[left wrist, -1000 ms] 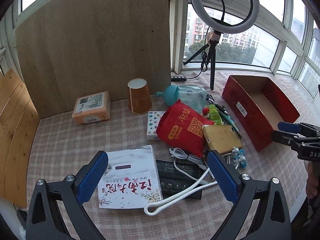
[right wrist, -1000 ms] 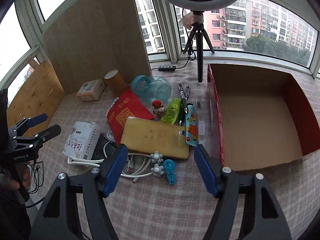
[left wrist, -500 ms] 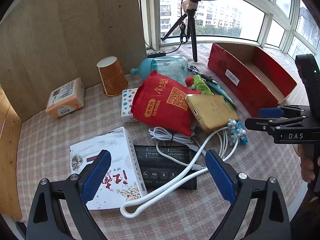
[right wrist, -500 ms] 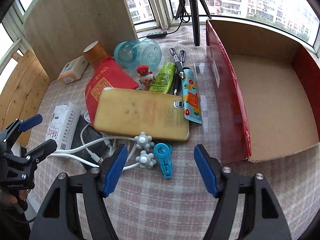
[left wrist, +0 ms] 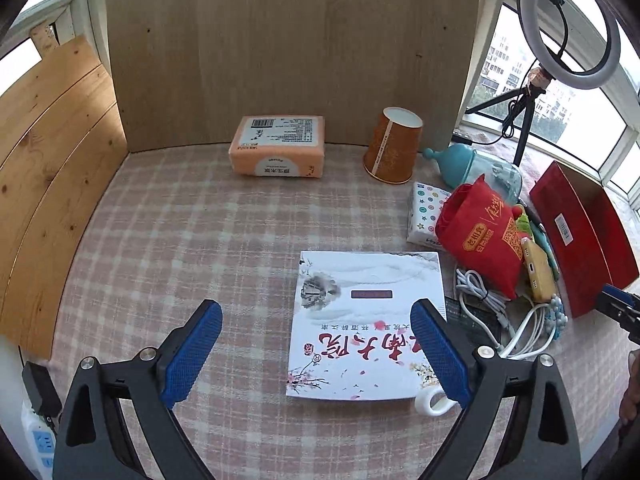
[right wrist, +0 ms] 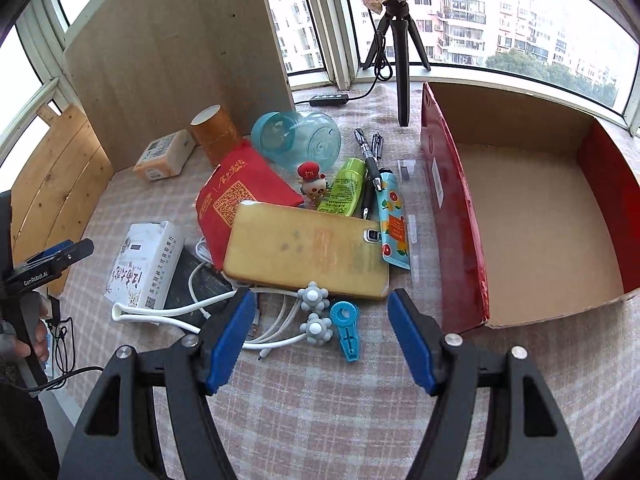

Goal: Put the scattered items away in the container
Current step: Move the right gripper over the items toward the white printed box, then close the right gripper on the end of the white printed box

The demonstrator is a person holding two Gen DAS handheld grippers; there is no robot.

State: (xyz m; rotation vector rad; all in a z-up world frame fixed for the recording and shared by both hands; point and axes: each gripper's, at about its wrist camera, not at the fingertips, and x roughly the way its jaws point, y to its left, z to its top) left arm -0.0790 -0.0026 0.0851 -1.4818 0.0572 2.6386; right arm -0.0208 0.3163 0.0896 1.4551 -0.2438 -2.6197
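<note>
- Your left gripper (left wrist: 316, 350) is wide open and holds nothing. The white box (left wrist: 370, 320) lies low in the frame, partly between its fingers.
- Your right gripper (right wrist: 320, 338) is open too, just below the yellow phone (right wrist: 308, 252).
- The red container (right wrist: 532, 216) sits at the right, with nothing in it.

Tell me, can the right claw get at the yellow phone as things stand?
Probably yes. The right claw is open and empty, just short of the yellow phone, which lies on top of the pile. Only the white cable and small blue clip lie between.
</note>
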